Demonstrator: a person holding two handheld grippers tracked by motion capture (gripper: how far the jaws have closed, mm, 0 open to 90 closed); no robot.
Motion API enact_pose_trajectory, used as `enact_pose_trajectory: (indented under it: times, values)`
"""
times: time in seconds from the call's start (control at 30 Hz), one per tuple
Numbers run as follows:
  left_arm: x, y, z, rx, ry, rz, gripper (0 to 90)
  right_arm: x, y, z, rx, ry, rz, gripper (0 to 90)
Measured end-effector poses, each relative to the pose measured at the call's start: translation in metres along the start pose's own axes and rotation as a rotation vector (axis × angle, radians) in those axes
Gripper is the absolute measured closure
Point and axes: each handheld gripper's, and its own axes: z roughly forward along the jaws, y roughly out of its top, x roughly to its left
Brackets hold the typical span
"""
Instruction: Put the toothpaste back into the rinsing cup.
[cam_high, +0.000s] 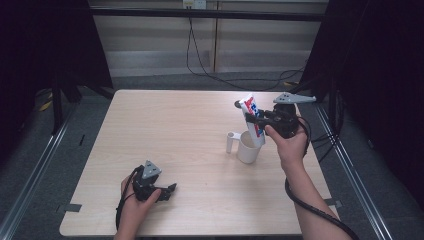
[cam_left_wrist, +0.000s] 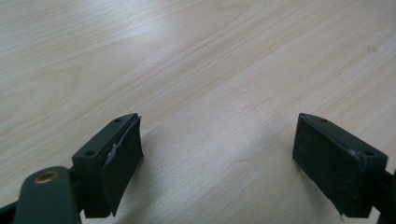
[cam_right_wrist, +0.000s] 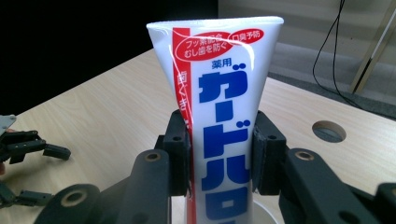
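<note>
A white toothpaste tube (cam_high: 252, 118) with blue lettering and a red stripe stands tilted, its lower end inside a white mug (cam_high: 247, 148) with a handle on its left side. My right gripper (cam_high: 258, 120) is shut on the tube's middle; in the right gripper view the two jaws press the tube (cam_right_wrist: 223, 130) from both sides, with the mug's rim (cam_right_wrist: 267, 215) just below. My left gripper (cam_high: 169, 192) rests low near the table's front left, open, with nothing between its jaws (cam_left_wrist: 217, 158) but bare wood.
The light wooden table (cam_high: 165, 135) has a round cable hole (cam_high: 237, 104) at the back near the tube, also seen as the hole (cam_right_wrist: 328, 131). Black cables hang at the wall behind. Dark curtains flank both sides.
</note>
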Motion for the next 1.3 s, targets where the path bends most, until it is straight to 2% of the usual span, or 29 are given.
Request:
enact_pose_trajectory:
  times: [0.2, 0.43, 0.7, 1.07, 1.3]
  values:
    - [0.000, 0.000, 0.000, 0.001, 0.001, 0.000, 15.6, 0.000, -0.003, 0.004, -0.019, -0.020, -0.010, 65.0]
    - [0.000, 0.000, 0.000, 0.002, 0.002, 0.000, 15.6, -0.004, -0.010, 0.008, -0.048, -0.027, 0.014, 65.0]
    - [0.000, 0.000, 0.000, 0.002, 0.002, 0.000, 15.6, -0.008, -0.017, 0.011, -0.051, -0.033, 0.024, 64.8]
    - [0.000, 0.000, 0.000, 0.001, 0.000, 0.000, 15.6, -0.006, -0.020, 0.021, -0.048, -0.031, 0.011, 64.3]
    - [0.000, 0.000, 0.000, 0.002, 0.001, 0.000, 15.6, -0.006, -0.026, 0.026, -0.054, -0.049, 0.016, 64.0]
